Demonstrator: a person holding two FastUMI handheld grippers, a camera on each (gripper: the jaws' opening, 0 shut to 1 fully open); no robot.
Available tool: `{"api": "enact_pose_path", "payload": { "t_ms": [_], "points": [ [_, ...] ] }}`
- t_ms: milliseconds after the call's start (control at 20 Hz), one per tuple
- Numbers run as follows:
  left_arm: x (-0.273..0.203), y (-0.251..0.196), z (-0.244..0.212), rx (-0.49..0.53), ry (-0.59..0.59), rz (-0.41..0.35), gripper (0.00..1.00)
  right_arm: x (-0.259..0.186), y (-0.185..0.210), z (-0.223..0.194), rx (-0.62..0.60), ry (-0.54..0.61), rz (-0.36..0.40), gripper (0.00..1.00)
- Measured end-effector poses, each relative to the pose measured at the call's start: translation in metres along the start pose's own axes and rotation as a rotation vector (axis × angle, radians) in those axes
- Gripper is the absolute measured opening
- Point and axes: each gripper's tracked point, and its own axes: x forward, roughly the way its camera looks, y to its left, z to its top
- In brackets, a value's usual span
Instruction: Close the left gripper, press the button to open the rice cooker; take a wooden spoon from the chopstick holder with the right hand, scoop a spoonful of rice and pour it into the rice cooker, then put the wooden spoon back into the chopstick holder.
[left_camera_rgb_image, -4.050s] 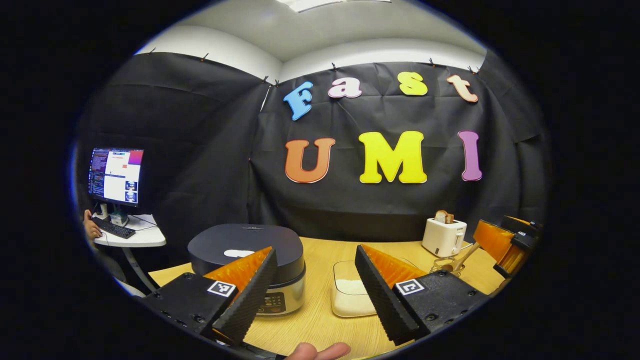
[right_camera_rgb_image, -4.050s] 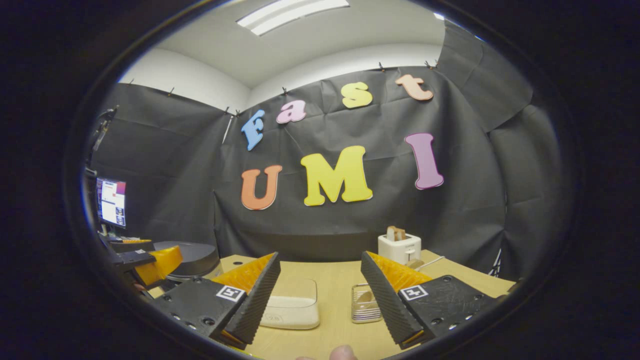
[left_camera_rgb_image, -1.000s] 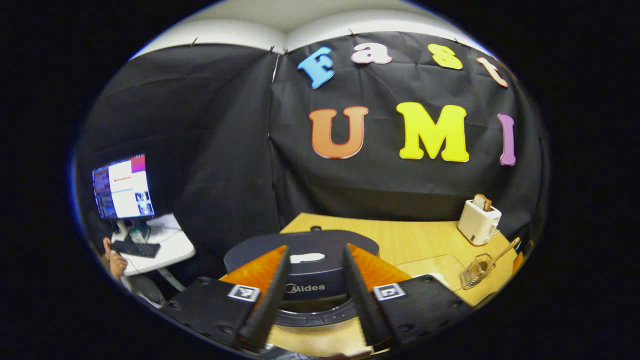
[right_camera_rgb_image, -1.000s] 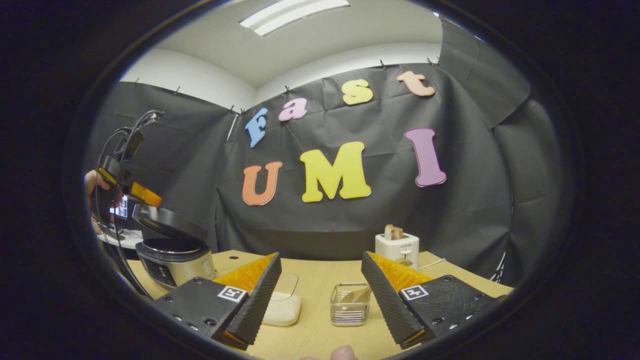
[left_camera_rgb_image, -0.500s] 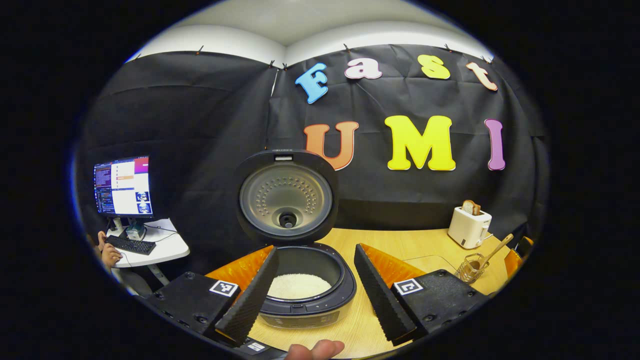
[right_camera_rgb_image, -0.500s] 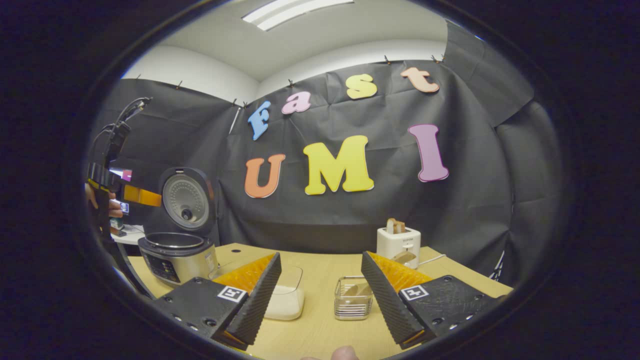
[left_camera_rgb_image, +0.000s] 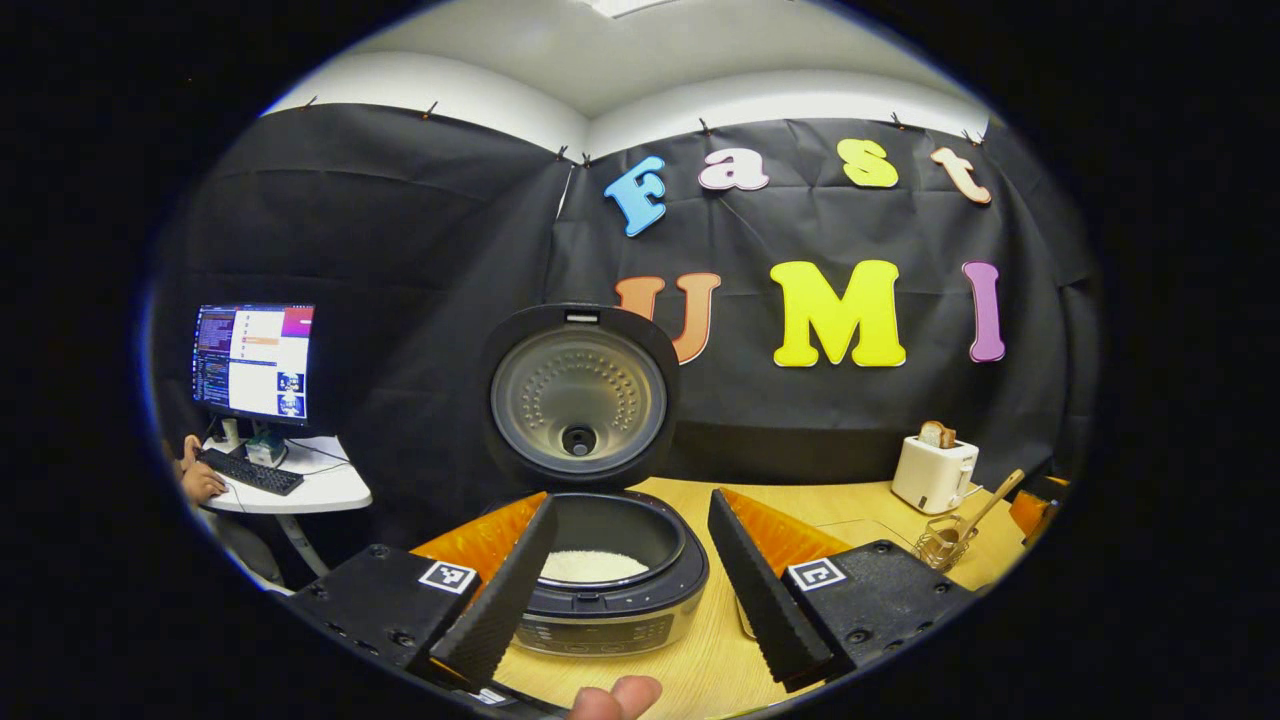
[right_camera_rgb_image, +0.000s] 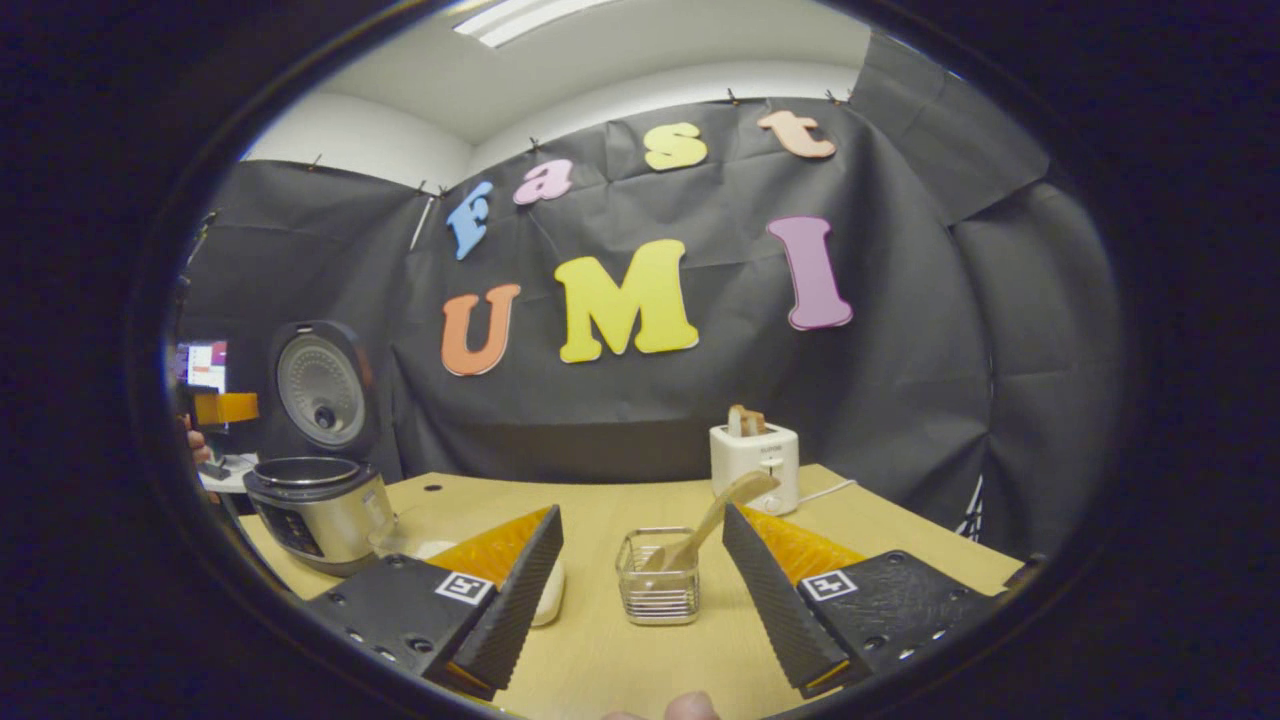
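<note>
Step status: the cooker (left_camera_rgb_image: 600, 590) stands open, its lid (left_camera_rgb_image: 578, 395) upright at the far side and white rice visible in the pot. The button step is judged complete. The step in hand is fetching the spoon (right_camera_rgb_image: 712, 518) with the right gripper (right_camera_rgb_image: 640, 600).

Right gripper: jaws wide apart, empty, held low over the table (right_camera_rgb_image: 600, 650) and level, pointing toward the far wall. The holder (right_camera_rgb_image: 658, 590), a small wire basket, sits directly ahead, framed between the two fingers but clear of both. The spoon stands in it, leaning up and to the right, its upper end near the right finger and in front of the toaster (right_camera_rgb_image: 755, 455). A fingertip of the holding hand shows at the near edge.

Left gripper (left_camera_rgb_image: 625, 590): jaws apart, empty, hovering just near of the cooker and looking into the pot.

The rice tub (right_camera_rgb_image: 545, 595) lies on the table left of the holder, partly hidden by the right gripper's left finger.

Next move, as judged: advance the right gripper so the leaning handle passes between the fingers, close on it above the basket rim, then lift along the handle's lean to avoid dragging or tipping the light holder.
</note>
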Motion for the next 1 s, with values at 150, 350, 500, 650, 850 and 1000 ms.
{"api": "enact_pose_path", "payload": {
  "t_ms": [150,350,500,650,850,1000],
  "points": [
    [-0.001,0.003,-0.002,0.004,-0.011,-0.003,0.97,0.019,-0.010,-0.015,0.029,0.048,-0.025,0.96],
    [-0.005,0.007,0.004,0.040,-0.044,0.000,0.97,0.047,-0.023,-0.032,0.057,0.103,-0.064,0.96],
    [-0.006,0.008,0.007,0.055,-0.062,0.003,0.97,0.065,-0.032,-0.041,0.061,0.131,-0.089,0.92],
    [-0.008,0.007,0.010,0.073,-0.072,0.002,0.97,0.085,-0.041,-0.045,0.102,0.146,-0.096,0.92],
    [-0.009,0.007,0.012,0.090,-0.083,0.012,0.96,0.109,-0.049,-0.057,0.126,0.186,-0.104,0.96],
    [-0.009,0.009,0.013,0.098,-0.082,0.022,0.96,0.121,-0.050,-0.058,0.130,0.192,-0.097,0.99]
  ]
}}
